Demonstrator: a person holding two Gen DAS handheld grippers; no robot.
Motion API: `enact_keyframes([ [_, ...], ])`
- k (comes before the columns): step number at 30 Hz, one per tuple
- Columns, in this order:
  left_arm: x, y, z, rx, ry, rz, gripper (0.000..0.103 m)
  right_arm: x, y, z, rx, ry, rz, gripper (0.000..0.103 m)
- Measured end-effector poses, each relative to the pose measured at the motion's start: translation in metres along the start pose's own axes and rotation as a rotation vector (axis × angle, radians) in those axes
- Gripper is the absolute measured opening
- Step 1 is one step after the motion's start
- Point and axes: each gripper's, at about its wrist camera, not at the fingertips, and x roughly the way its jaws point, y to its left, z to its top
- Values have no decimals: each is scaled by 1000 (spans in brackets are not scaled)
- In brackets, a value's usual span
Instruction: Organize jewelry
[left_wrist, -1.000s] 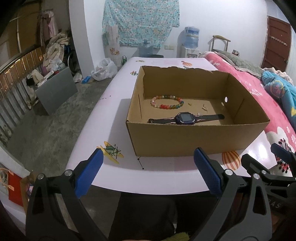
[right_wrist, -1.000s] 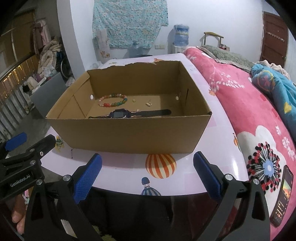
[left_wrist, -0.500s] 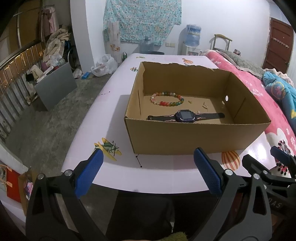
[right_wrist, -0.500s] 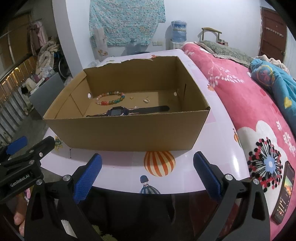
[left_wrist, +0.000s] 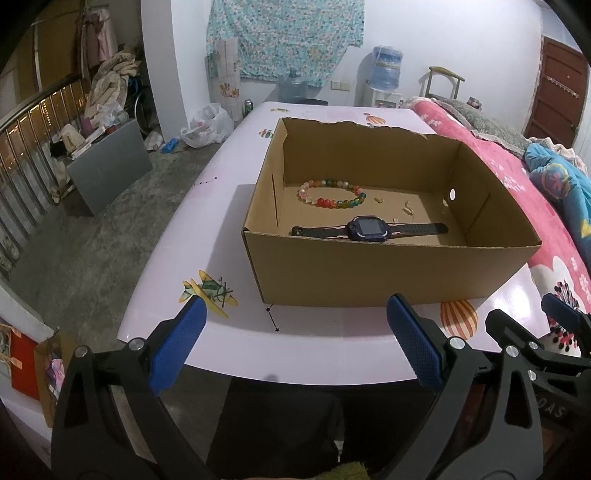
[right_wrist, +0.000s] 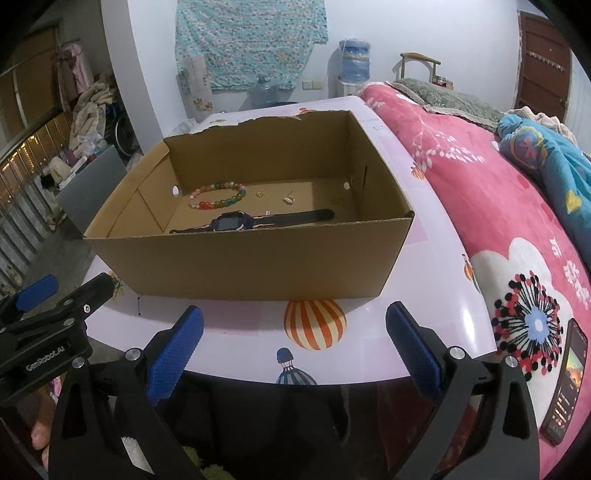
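Hovering at the near edge of the pale table (left_wrist: 229, 347), the left gripper (left_wrist: 295, 343) and right gripper (right_wrist: 295, 343) both stand spread wide with nothing between their blue pads. Just beyond them an open cardboard box (left_wrist: 388, 269) sits on the table, its near wall hiding part of the floor inside. A dark watch (left_wrist: 367, 229) lies flat closest to that wall, a bracelet (left_wrist: 331, 194) of mixed coloured beads farther back, and 2 tiny pieces (too small to identify) (left_wrist: 406, 208) beside it. A phone (right_wrist: 565, 384) rests on the pink blanket (right_wrist: 480, 192) at right.
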Motion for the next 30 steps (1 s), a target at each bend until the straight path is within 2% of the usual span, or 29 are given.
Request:
enact_keyframes([
  [30, 5, -5, -3, -7, 17, 2, 95, 1, 0, 0, 2, 15, 2, 96],
])
